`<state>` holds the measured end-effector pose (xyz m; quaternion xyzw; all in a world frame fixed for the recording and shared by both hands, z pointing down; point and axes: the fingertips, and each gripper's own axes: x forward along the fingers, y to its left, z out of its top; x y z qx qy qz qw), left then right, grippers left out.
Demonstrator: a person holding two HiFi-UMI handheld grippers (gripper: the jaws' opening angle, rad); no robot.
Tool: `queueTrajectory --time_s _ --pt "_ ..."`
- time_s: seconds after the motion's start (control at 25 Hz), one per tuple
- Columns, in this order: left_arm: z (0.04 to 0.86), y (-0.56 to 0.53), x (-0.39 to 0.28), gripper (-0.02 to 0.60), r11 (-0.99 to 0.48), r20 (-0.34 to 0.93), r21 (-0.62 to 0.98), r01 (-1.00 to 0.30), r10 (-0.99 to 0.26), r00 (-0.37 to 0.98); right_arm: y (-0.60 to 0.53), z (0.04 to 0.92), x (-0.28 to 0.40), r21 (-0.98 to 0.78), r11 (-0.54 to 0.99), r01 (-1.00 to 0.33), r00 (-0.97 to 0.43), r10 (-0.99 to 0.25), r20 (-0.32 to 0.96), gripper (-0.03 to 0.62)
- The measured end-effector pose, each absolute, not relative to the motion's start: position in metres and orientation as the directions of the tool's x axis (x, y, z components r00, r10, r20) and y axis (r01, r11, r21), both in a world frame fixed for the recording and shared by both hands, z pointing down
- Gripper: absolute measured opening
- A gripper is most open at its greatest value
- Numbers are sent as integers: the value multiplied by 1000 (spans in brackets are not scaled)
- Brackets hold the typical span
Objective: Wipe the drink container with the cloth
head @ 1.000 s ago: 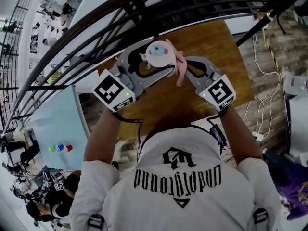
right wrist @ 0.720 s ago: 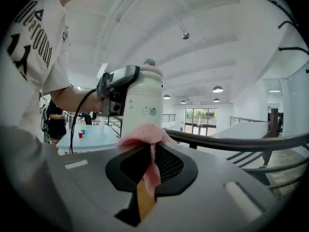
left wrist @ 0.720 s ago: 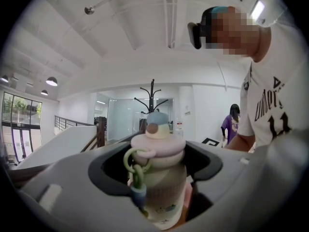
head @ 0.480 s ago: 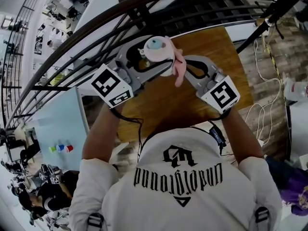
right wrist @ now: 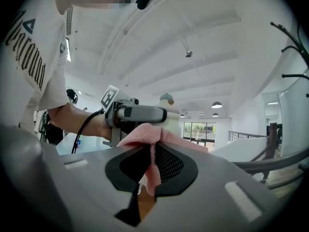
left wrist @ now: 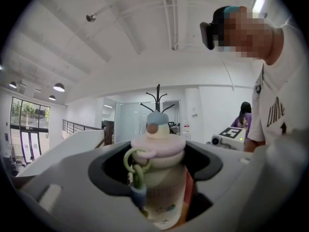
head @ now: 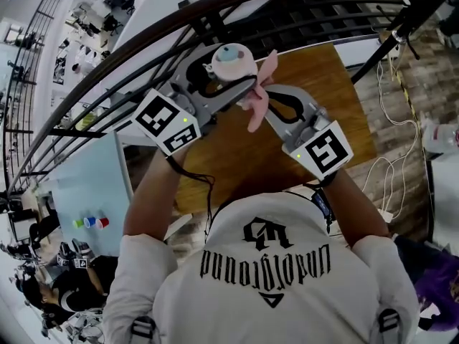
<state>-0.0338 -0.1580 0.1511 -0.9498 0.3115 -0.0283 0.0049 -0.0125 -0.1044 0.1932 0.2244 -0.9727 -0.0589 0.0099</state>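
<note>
The drink container [head: 231,57] is a pale bottle with a pink lid, a blue knob and a green loop strap [left wrist: 137,175]. It is held upright above the wooden table [head: 315,84]. My left gripper [head: 231,77] is shut on the bottle's body [left wrist: 161,182], one jaw on each side. A pink cloth [head: 258,95] hangs from my right gripper [head: 267,104], which is shut on it. The cloth's upper fold lies against the bottle's right side. In the right gripper view the cloth [right wrist: 150,144] drapes between the jaws, with the left gripper [right wrist: 140,114] and the bottle top [right wrist: 166,99] just beyond.
A black curved railing [head: 143,41] runs behind the table. A light blue surface [head: 86,185] with small coloured pieces [head: 90,221] lies at the lower left. Cables [head: 401,84] trail over the floor to the right. Another person [left wrist: 244,115] stands in the distance.
Both grippers have risen with the bottle and the cloth. The bottle has shifted up the picture. The cloth now hangs lower along the bottle's right side.
</note>
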Motion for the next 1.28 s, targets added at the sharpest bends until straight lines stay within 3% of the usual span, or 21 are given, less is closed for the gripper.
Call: queueTrajectory --time_s 0.24,0.8,1.28 --pt "152 -162 -33 377 -788 48 -24 -615 -615 787 -100 245 -23 58 901 -430 -898 -433 81 26" --pt "152 -166 -36 377 -776 40 -18 -630 -630 775 -94 196 -47 109 904 -414 -909 -417 -3 26" --pt "160 -167 -37 377 -787 58 -21 -617 -617 785 -113 266 -21 45 887 -459 -881 -461 102 26"
